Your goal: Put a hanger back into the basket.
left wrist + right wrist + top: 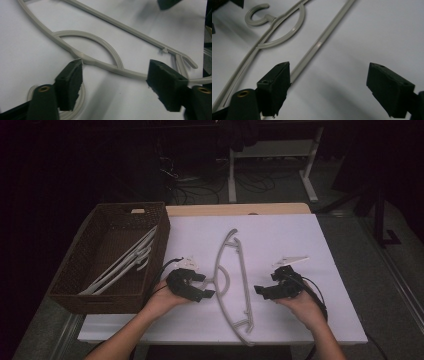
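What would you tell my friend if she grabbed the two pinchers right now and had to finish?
Left gripper: open, at the hook side of the grey hanger, not pinching it.
Right gripper: open, beside the hanger's straight bar, holding nothing.
The hanger lies flat on the white table.
Done: other hangers already lie in the brown basket.
Left: probably pick this hanger up and put it in the basket too.

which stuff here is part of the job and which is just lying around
In the job:
- hanger flat on the white table, between the two grippers
- left gripper, open at the hanger's hook side
- right gripper, open beside its straight bar
- basket, already holding other hangers

Lying about:
- desk legs and cables on the floor behind
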A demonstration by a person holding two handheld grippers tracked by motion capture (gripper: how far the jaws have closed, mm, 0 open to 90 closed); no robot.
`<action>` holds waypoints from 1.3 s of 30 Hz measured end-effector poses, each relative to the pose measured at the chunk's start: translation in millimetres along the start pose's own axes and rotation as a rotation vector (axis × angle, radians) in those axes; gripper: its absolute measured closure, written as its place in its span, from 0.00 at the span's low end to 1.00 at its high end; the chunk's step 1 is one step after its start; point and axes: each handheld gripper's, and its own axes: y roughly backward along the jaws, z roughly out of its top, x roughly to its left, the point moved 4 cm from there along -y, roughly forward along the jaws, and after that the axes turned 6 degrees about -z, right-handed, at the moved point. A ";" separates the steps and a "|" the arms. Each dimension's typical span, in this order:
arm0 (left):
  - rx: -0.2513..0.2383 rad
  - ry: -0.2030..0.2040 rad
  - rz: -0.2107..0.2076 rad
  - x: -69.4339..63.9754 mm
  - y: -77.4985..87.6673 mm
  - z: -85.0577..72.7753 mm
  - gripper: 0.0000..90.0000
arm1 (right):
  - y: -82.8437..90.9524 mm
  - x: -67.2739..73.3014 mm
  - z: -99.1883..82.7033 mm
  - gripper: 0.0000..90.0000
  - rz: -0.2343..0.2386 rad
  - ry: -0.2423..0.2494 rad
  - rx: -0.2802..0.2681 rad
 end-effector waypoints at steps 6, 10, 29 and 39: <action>-0.007 0.004 -0.005 4.5 -1.2 -0.5 0.25 | -19.4 22.7 5.7 0.33 0.007 0.033 0.082; -0.016 0.009 -0.011 6.1 -0.9 0.0 0.25 | -25.1 29.6 8.1 0.42 0.009 0.027 0.108; -0.017 0.019 -0.008 6.6 -4.7 -2.0 0.25 | -44.0 47.1 7.0 0.72 -0.047 0.062 0.223; -0.023 0.023 -0.001 8.6 -2.0 -2.3 0.25 | -44.2 48.2 8.5 0.81 -0.070 0.109 0.231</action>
